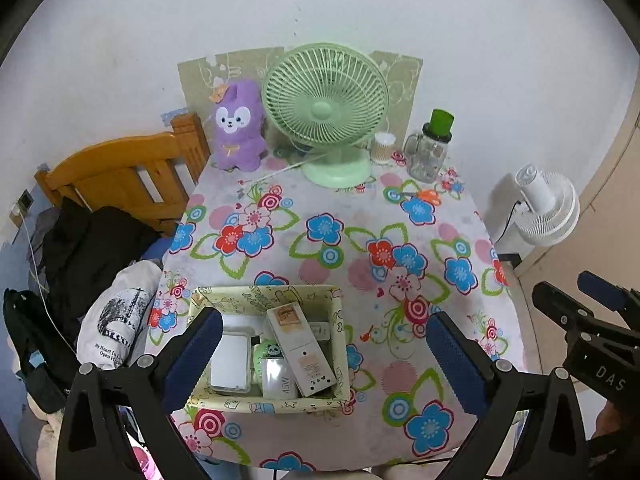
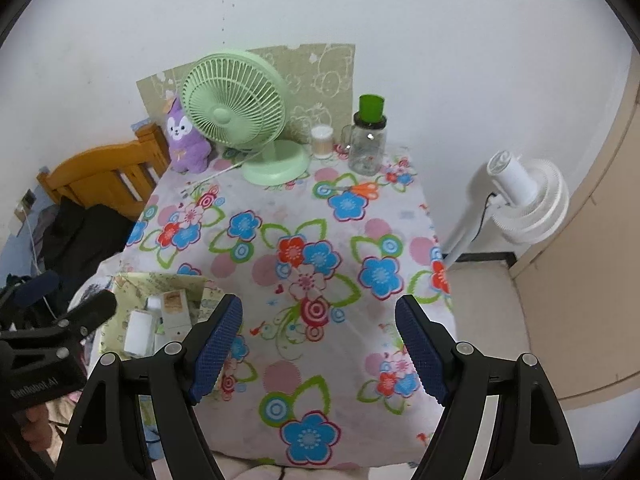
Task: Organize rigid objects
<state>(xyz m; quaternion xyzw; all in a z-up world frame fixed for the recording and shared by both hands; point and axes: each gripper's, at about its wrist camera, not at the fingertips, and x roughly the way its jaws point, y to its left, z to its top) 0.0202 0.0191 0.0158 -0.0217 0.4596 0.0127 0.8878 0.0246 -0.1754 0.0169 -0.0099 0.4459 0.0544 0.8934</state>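
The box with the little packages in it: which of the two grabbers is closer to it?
Left. The left gripper hangs open right over the box; the right gripper is off to its side, over the bare flowered cloth.

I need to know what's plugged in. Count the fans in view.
2. A green desk fan stands at the table's far edge beside the purple plush toy; a white fan stands on the floor right of the table.

A matt floral cloth (image 2: 304, 248) covers the surface. The printed box (image 1: 256, 405) looks like paper-covered card. The green fan (image 1: 325, 109) is smooth plastic, the jar (image 1: 427, 155) clear and glossy, the bedframe (image 1: 120, 168) varnished wood, and the purple toy (image 1: 237, 128) fuzzy plush.
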